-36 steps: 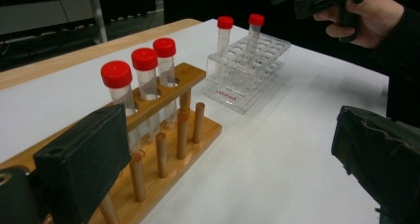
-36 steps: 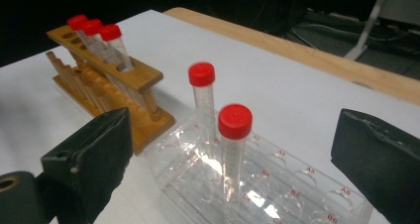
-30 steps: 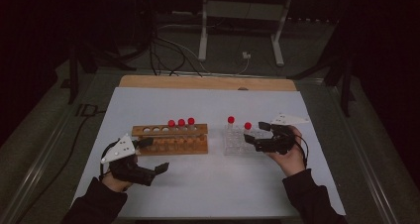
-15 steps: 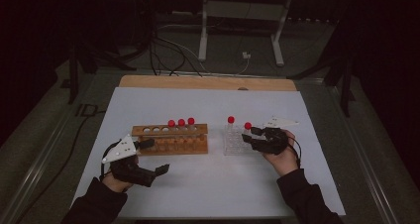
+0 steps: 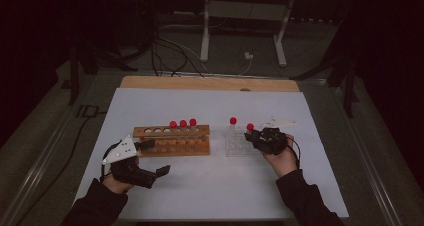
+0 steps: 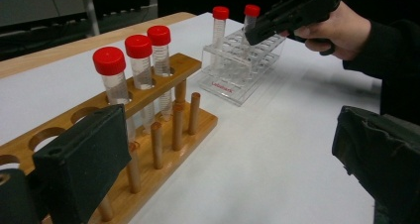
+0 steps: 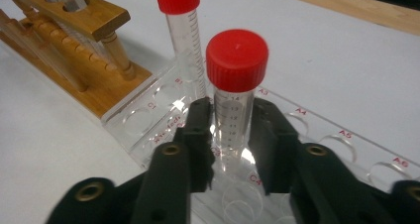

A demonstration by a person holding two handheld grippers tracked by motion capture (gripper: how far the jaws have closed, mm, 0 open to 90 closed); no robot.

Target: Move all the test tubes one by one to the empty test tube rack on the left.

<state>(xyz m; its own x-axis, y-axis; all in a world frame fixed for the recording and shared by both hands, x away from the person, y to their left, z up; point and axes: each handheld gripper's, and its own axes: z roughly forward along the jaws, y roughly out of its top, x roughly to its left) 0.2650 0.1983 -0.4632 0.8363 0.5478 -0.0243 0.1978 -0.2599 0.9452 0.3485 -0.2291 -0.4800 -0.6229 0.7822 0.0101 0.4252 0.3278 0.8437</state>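
Note:
A wooden rack [image 5: 172, 141] holds three red-capped tubes [image 5: 183, 123] at its right end. To its right a clear plastic rack [image 5: 237, 145] has two red-capped tubes standing in it. My right gripper [image 5: 252, 136] has just been closing, and its jaws now press on the nearer tube [image 7: 236, 85], which stands upright in the clear rack [image 7: 148, 120]. The second tube [image 7: 181, 26] stands just behind it, free. My left gripper [image 5: 155, 157] rests open at the wooden rack's left front, its jaws wide apart [image 6: 223, 144] with nothing between them.
White table cover [image 5: 210, 186] with open room in front of both racks. The wooden rack [image 6: 183, 65] has several vacant holes at its left end. A wooden table edge [image 5: 210, 82] runs along the back; cables and stand legs lie on the floor beyond.
The right gripper has shifted slightly left to the clear rack and its jaws have shut on the nearer tube. The left gripper has stayed where it was.

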